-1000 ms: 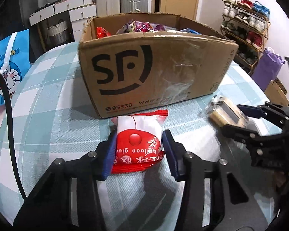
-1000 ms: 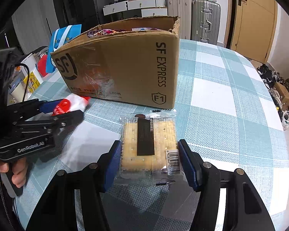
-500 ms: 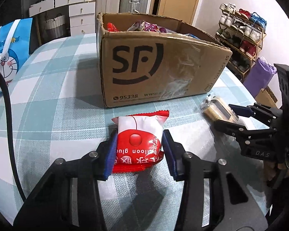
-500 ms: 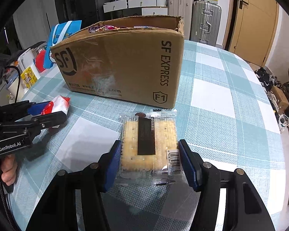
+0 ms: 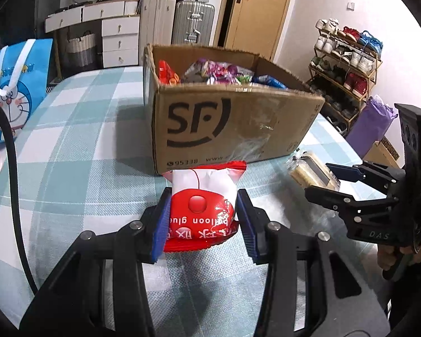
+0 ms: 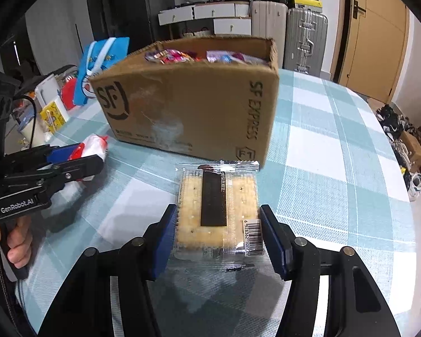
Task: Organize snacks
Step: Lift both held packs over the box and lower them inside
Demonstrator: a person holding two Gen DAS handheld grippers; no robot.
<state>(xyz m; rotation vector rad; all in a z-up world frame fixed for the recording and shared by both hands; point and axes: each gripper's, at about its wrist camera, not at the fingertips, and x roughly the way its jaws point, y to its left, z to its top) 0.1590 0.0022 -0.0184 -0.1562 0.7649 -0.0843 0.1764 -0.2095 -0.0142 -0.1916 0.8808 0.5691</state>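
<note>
Cardboard box (image 5: pixel 227 123), open-topped, printed "SF" on one wall and "SF EXPRESS" on the next; stands on the table (image 5: pixel 78 151), which has a teal-and-white checked cloth. Contents: loose snack packets heaped to about rim height, red, purple, green and blue wrappers visible; count cannot be told.

Left hand-held gripper (image 5: pixel 203 219): blue pads clamped on both sides of a red-and-white snack packet (image 5: pixel 203 196), raised in front of the box's "SF" wall, packet top below the rim.

Right hand-held gripper (image 6: pixel 219 236): pads pressed against the sides of a clear-wrapped cracker pack (image 6: pixel 217 210) with a barcode label, held near the box's "SF EXPRESS" corner, also below the rim.

Blue cartoon gift bag (image 5: pixel 12 90): upright at the table's left edge, well apart from the box.

Open room: bare cloth left of the box and along the near side; the two grippers sit side by side, apart.

Table edge curves away at right, with a shoe rack (image 5: pixel 348 64) beyond it.
</note>
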